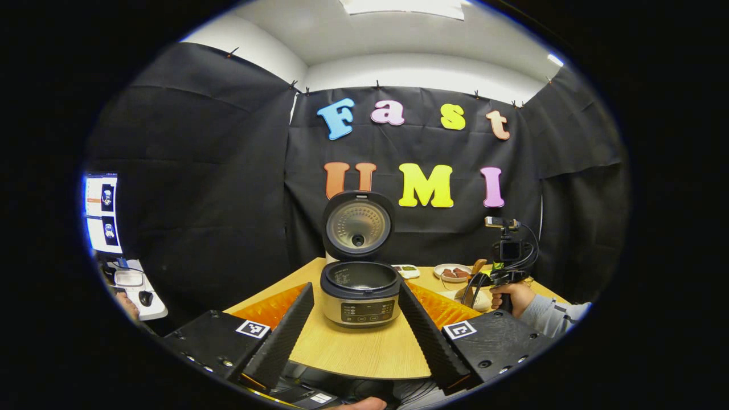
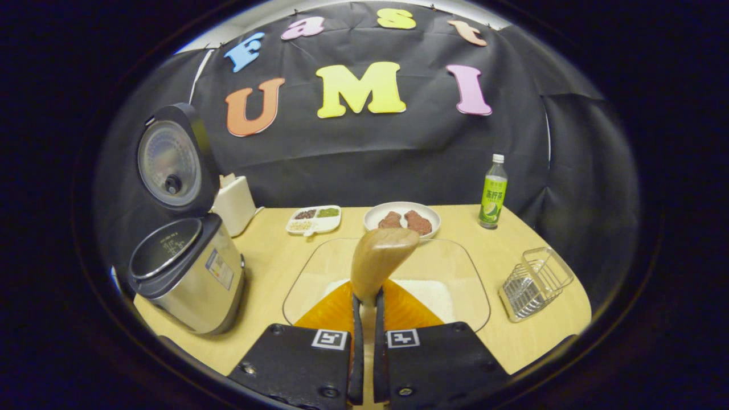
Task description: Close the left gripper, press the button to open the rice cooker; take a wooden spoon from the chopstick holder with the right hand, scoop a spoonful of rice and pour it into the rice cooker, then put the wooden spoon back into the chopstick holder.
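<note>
The rice cooker (image 1: 360,299) stands open at the table's middle, its lid (image 1: 357,225) upright. My left gripper (image 1: 356,286) is open, its fingers spread wide either side of the cooker, short of it. In the right gripper view, my right gripper (image 2: 367,299) is shut on the handle of the wooden spoon (image 2: 380,256), whose bowl rises above the glass dish (image 2: 475,273) holding white rice (image 2: 435,296). The cooker (image 2: 182,273) sits to its left, pot empty. The wire chopstick holder (image 2: 535,282) stands at the right. The left gripper view shows the right gripper (image 1: 507,267) held by a hand (image 1: 511,295).
At the back of the table are a white container (image 2: 233,202), a divided dish of grains (image 2: 314,219), a plate with meat (image 2: 402,219) and a green bottle (image 2: 493,193). A monitor (image 1: 102,213) and a mouse sit off the table at the far left.
</note>
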Demonstrator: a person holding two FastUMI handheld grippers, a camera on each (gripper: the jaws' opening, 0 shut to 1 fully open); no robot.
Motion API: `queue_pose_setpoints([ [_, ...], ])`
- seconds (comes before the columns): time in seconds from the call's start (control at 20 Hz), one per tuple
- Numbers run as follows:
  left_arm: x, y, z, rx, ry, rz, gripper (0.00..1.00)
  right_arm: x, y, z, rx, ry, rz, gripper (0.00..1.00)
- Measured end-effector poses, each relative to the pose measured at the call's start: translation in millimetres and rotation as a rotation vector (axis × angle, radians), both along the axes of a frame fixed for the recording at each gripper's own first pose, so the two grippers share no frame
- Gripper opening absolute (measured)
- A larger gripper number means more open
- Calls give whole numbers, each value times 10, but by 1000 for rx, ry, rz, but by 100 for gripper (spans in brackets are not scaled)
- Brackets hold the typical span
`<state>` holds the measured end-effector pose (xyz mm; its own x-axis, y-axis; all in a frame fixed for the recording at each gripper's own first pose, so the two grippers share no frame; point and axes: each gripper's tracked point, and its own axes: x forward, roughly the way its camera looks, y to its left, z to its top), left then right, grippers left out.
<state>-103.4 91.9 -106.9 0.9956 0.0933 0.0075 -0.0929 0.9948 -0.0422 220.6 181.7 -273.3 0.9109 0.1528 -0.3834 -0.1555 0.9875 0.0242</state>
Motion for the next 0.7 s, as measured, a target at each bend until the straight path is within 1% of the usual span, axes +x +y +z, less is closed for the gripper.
queue_pose_setpoints([
  [0.1, 9, -9, -24, -7, 1, -7, 95, 19, 14, -2, 14, 2, -9, 12],
  [0.2, 28, 7, -36, -13, 4, -5, 95, 34, 34, 1, 77, 26, -22, 12],
  [0.35, 34, -15, -66, -22, 10, -9, 95, 55, 64, -7, 227, 90, -30, 12],
  [0.5, 46, -20, -91, -19, 14, -10, 95, 101, 2, -1, 390, 160, -45, 12],
  [0.7, 77, -56, -95, -19, 15, -16, 95, 126, -47, 37, 548, 208, -39, 12],
])
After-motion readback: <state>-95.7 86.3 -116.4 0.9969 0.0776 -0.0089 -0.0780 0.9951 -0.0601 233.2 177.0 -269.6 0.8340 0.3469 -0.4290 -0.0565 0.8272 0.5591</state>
